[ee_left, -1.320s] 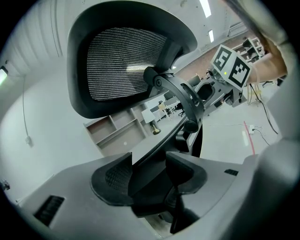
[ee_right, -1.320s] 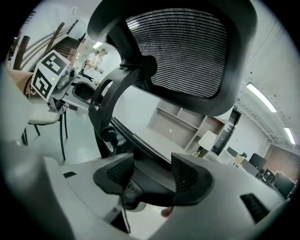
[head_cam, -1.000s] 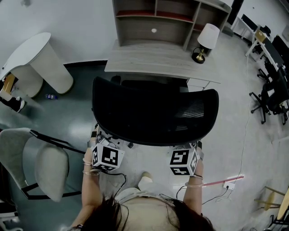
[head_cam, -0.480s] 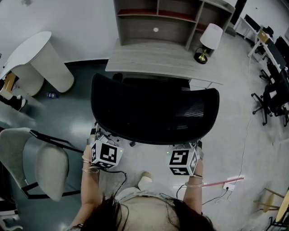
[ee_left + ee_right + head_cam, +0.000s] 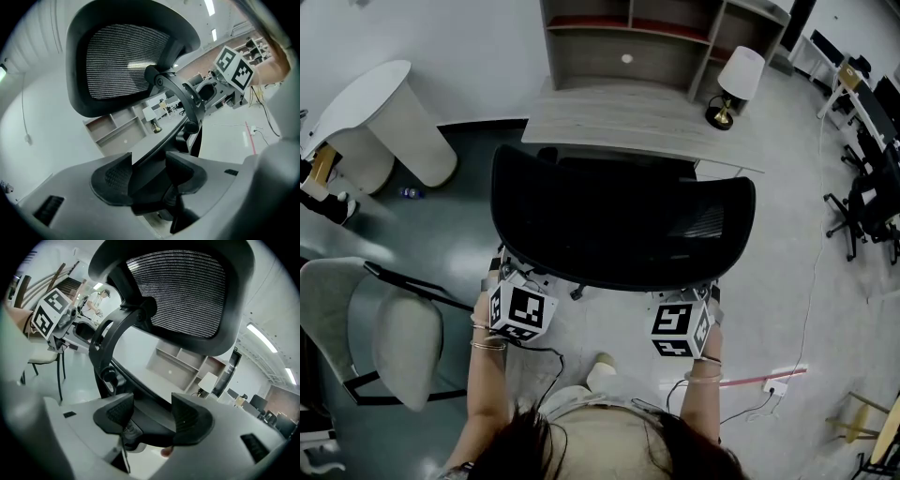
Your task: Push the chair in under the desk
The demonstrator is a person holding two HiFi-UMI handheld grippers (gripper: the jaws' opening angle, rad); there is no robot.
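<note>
My left claw [image 5: 149,174] and right claw [image 5: 151,414] each clamp the black chair [image 5: 619,225], mid-frame, just below the wooden desk [image 5: 637,122].

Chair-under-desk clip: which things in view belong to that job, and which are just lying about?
Part of the job:
black mesh chair
desk
left gripper and right gripper, each with its jaws closed on the chair

Just lying about:
table lamp
shelf unit
grey chair
white round table
</note>
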